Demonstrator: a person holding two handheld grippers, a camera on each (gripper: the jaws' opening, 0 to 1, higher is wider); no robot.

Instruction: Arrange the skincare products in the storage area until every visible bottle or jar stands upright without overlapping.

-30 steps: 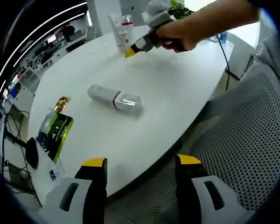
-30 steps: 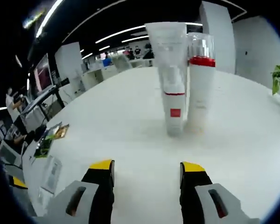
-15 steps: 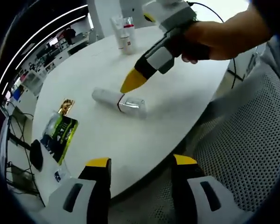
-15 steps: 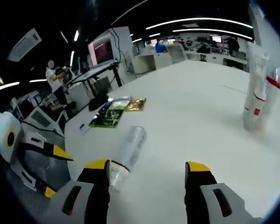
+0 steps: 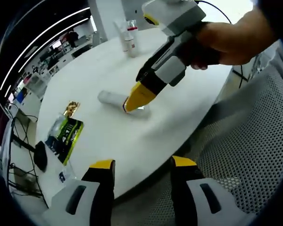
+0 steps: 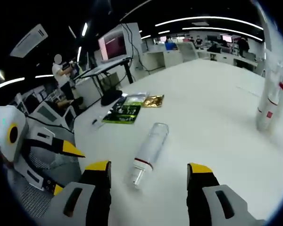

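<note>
- The right tool [image 6: 148, 172] has its yellow-tipped jaws spread wide and grips nothing; it points down at the lying bottle [image 6: 147, 153], whose clear cap end falls between the jaws with white table [image 6: 212, 117] showing on either side.
- In the left gripper view the right tool [image 5: 140, 95] comes in from above, held by a hand [image 5: 226, 40], its yellow tip just over the lying bottle [image 5: 114, 99].
- The left tool [image 5: 140, 170] is also wide and empty, hanging off the table's near edge [image 5: 146, 174] over a mesh chair [image 5: 245, 155].
- The lying bottle is white with a thin red band near the cap; any print on it is too small to read.
- Two upright bottles [image 6: 270, 106] stand together far across the table, one with a red square mark; the left gripper view shows them [image 5: 127, 37] near the far edge.
- Open white surface lies all around the lying bottle.
- A green packet [image 6: 124, 113] and a gold one [image 6: 154, 100] lie near the table's edge; their lettering is unreadable.
- The right gripper view also shows the left tool [image 6: 47, 155] off the table's edge.
</note>
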